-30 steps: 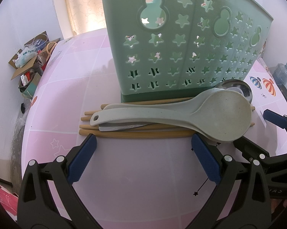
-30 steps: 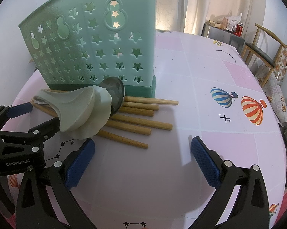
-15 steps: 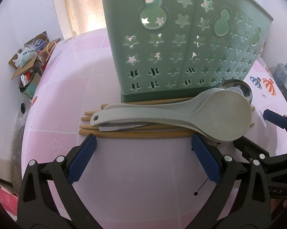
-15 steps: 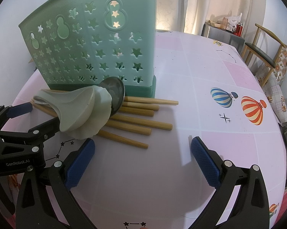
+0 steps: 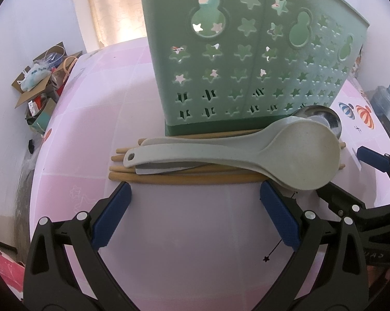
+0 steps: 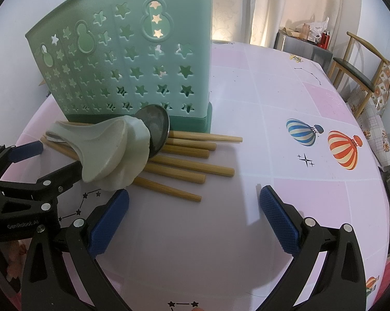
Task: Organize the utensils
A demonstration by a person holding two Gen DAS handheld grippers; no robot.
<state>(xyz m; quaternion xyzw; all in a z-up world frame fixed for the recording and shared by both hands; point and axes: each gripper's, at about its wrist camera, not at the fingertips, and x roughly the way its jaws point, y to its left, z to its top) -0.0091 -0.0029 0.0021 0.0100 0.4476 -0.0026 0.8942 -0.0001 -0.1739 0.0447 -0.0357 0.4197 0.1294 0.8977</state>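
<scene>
The left gripper [image 5: 195, 202] stands wide, holding nothing, its blue pads just short of the nearest chopstick on the pink desk [image 5: 96, 119]. The right gripper [image 6: 193, 204] is just as wide and empty, low over the desk beside the free ends of the chopsticks [image 6: 192, 155].

Beyond the fingers lies the whole heap. Several wooden chopsticks rest side by side on the desk, hard against the foot of the green utensil holder [image 5: 246, 59]. On top of them lie two pale plastic rice spoons [image 5: 246, 153], nested one over the other, and a metal spoon [image 6: 154, 125] whose bowl leans at the holder's base; its flat handle shows under the pale handles.

By this look the task has hardly begun — every utensil in view lies outside the holder, and nothing shows through its star cut-outs, though the top of the holder is out of frame. All of the sorting is left: spoons lifted off first, most likely, then the chopsticks gathered and stood upright — each into a compartment.
</scene>
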